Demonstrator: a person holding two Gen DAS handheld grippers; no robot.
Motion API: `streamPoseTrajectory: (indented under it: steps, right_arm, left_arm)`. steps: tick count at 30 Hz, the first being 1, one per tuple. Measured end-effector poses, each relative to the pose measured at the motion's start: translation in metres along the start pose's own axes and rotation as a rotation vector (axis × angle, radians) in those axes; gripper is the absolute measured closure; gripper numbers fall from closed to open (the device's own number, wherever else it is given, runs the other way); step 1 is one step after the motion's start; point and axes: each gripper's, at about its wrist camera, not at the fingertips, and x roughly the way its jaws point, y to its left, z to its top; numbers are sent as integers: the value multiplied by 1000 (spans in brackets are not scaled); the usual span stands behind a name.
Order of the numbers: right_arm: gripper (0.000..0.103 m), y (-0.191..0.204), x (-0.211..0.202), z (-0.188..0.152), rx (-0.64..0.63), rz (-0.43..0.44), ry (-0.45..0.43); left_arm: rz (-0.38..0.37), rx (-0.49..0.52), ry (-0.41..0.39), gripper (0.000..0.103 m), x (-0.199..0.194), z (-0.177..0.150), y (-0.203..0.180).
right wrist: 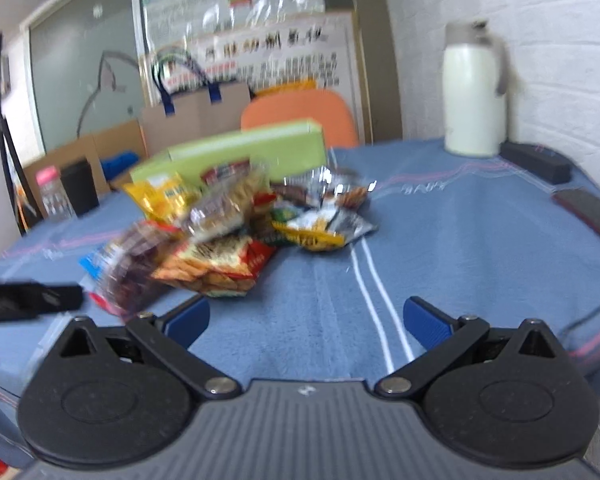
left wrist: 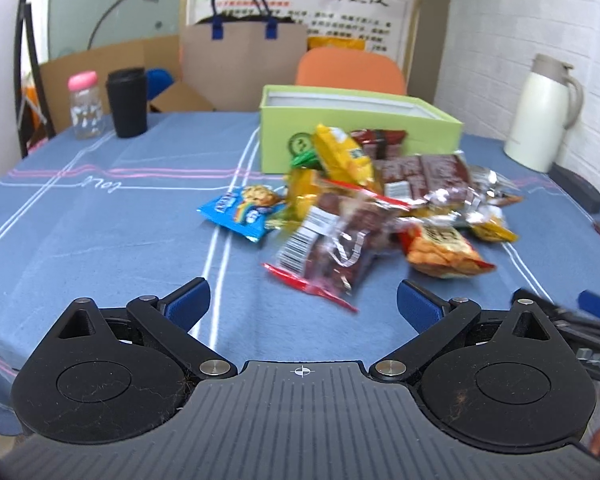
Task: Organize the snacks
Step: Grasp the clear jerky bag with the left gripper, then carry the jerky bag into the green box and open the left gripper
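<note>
A heap of snack packets (left wrist: 380, 208) lies on the blue tablecloth in front of an open light-green box (left wrist: 356, 128). A clear bag of dark red snacks (left wrist: 336, 248) is nearest my left gripper (left wrist: 303, 306), which hovers open and empty just short of it. A blue cookie packet (left wrist: 244, 210) lies at the heap's left edge. In the right wrist view the same heap (right wrist: 236, 224) and green box (right wrist: 248, 152) sit ahead and to the left. My right gripper (right wrist: 307, 320) is open over bare cloth, empty. An orange cracker packet (right wrist: 216, 268) is closest to it.
A white thermos jug (left wrist: 540, 112) stands at the table's right rear. A pink-capped bottle (left wrist: 85, 106) and black cup (left wrist: 127, 102) stand far left. An orange chair (left wrist: 350, 70) and paper bag (left wrist: 244, 56) are behind the table. Dark flat items (right wrist: 588, 212) lie at the right edge.
</note>
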Motion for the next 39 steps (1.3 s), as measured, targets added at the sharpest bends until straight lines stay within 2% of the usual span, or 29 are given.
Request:
streamPoseTrajectory:
  steps: [4, 6, 9, 11, 13, 16, 18, 19, 21, 25, 28, 29, 30, 31, 32, 36, 39]
  right_arm:
    - [0, 0, 27, 2, -9, 33, 52]
    - [0, 3, 31, 1, -61, 20, 51]
    - [1, 8, 32, -4, -164, 21, 59]
    - [0, 9, 25, 0, -142, 24, 99]
    - [0, 20, 8, 8, -123, 175, 82]
    - [1, 64, -1, 16, -199, 394, 81]
    - [1, 92, 8, 16, -228, 483, 98]
    - [1, 103, 15, 15, -242, 489, 109]
    - [1, 116, 28, 13, -271, 449, 118]
    - [2, 122, 51, 16, -255, 423, 162]
    - [2, 130, 62, 16, -255, 403, 165]
    - [4, 131, 65, 14, -251, 404, 169]
    - [8, 133, 66, 13, -253, 403, 172]
    - [24, 134, 63, 11, -273, 392, 152]
    - [40, 135, 60, 12, -284, 369, 149]
    - [44, 126, 49, 22, -182, 488, 173]
    - [44, 136, 46, 35, -212, 513, 127]
  left_arm:
    - [-17, -17, 44, 13, 16, 11, 16]
    - [-44, -13, 65, 14, 24, 15, 22]
    - [-131, 19, 76, 14, 30, 25, 29]
    - [-212, 52, 84, 14, 33, 35, 38]
    - [-287, 85, 92, 14, 35, 48, 47]
    - [-374, 112, 98, 16, 42, 69, 61]
    - [-432, 113, 118, 21, 48, 77, 66]
    - [-455, 117, 129, 22, 51, 79, 66]
    - [-470, 130, 148, 27, 57, 80, 64]
    - [-508, 179, 174, 31, 70, 76, 55]
    - [-531, 208, 203, 37, 87, 74, 45]
    - [-530, 213, 220, 44, 92, 72, 43]
    - [-531, 216, 240, 55, 97, 70, 42]
    - [-540, 215, 264, 65, 101, 67, 43]
    - [-555, 204, 280, 67, 102, 63, 45]
    - [-539, 161, 271, 70, 83, 55, 65]
    - [-525, 121, 234, 70, 68, 63, 76]
